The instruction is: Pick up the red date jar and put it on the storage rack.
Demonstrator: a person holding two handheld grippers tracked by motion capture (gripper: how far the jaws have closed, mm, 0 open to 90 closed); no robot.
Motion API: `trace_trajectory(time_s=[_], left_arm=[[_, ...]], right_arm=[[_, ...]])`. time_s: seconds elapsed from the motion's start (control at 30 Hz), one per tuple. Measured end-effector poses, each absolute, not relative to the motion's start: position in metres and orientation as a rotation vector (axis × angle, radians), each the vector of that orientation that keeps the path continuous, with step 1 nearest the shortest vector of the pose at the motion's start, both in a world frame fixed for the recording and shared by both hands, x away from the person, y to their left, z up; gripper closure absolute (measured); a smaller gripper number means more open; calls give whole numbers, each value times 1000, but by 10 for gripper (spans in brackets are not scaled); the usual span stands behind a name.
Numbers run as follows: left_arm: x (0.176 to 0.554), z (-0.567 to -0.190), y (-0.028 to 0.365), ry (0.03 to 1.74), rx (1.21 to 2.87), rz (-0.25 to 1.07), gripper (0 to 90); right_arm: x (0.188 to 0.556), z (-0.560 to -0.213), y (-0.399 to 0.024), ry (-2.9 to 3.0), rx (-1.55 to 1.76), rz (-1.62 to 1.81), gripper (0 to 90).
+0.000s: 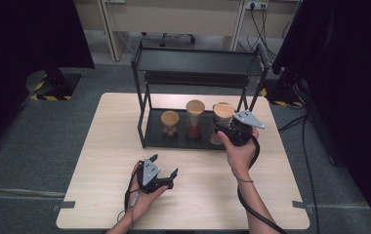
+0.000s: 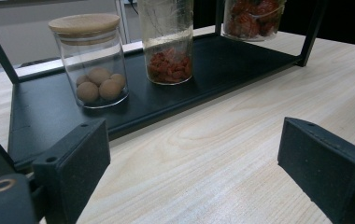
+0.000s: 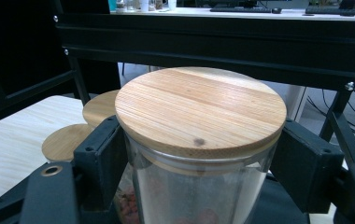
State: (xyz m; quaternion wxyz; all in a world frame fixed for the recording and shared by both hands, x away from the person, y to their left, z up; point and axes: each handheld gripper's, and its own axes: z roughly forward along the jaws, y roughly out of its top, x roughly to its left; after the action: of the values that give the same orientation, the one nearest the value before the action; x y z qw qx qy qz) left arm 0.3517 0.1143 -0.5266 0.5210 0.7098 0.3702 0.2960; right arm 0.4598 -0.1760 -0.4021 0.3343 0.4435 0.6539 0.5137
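Right gripper [image 3: 199,158] clamped the jar [image 3: 199,186] at mid-frame; left gripper [image 2: 189,172] gaped wide. The smooth glass could slip and topple its neighbours.

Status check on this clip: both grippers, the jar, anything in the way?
Right hand-held gripper shut on right-hand jar just under its wooden lid. Left hand-held gripper open over table. Shelf bar close above lid.
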Motion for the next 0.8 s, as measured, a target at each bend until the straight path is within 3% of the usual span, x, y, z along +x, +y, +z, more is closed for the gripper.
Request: trace_trajectory(time_s=[0.8], left_arm=[[351,-527,114,883,1704,712,89]], right_arm=[[481,-402,-171,1703,1192,1332,253]])
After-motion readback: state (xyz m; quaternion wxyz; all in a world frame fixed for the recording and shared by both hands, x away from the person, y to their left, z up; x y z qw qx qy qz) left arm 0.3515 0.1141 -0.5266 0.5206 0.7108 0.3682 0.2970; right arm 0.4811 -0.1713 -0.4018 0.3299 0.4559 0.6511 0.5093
